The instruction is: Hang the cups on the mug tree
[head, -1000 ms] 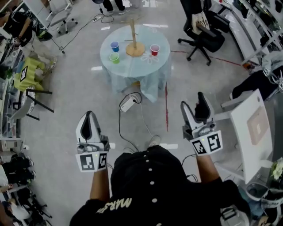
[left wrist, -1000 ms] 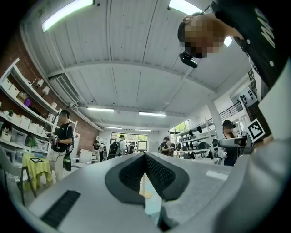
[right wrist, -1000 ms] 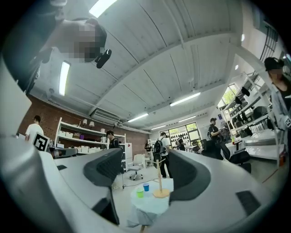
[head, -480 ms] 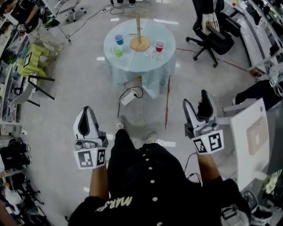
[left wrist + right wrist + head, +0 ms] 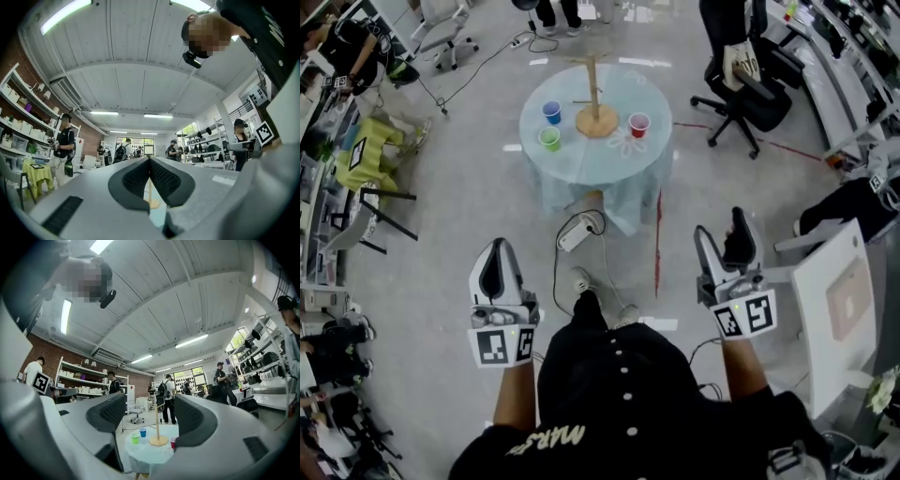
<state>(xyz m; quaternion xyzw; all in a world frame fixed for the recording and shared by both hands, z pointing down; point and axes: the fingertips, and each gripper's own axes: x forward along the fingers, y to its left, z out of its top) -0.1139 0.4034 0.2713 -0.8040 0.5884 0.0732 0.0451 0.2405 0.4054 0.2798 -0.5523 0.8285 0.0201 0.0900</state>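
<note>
Left fingers (image 5: pixel 497 273) are shut, right fingers (image 5: pixel 738 240) wide, both empty; the cups (image 5: pixel 638 124) look light and crushable, so pinch a rim gently.

The mug tree (image 5: pixel 596 120) is standing on the round table (image 5: pixel 581 176), a little behind its middle. Two cups are sitting left of the tree's base: the far-left cup (image 5: pixel 551 112), and the near-left cup (image 5: pixel 548 138) just before it (contact between them cannot be told). The right cup (image 5: pixel 638 124) is sitting right of the base. A power strip (image 5: pixel 574 234) is lying on the floor before the table, between it and me. An office chair (image 5: pixel 741 80) is standing right of the table. I am holding my left gripper (image 5: pixel 497 246) and right gripper (image 5: pixel 722 230) well apart from the table, one at either side of me.
</note>
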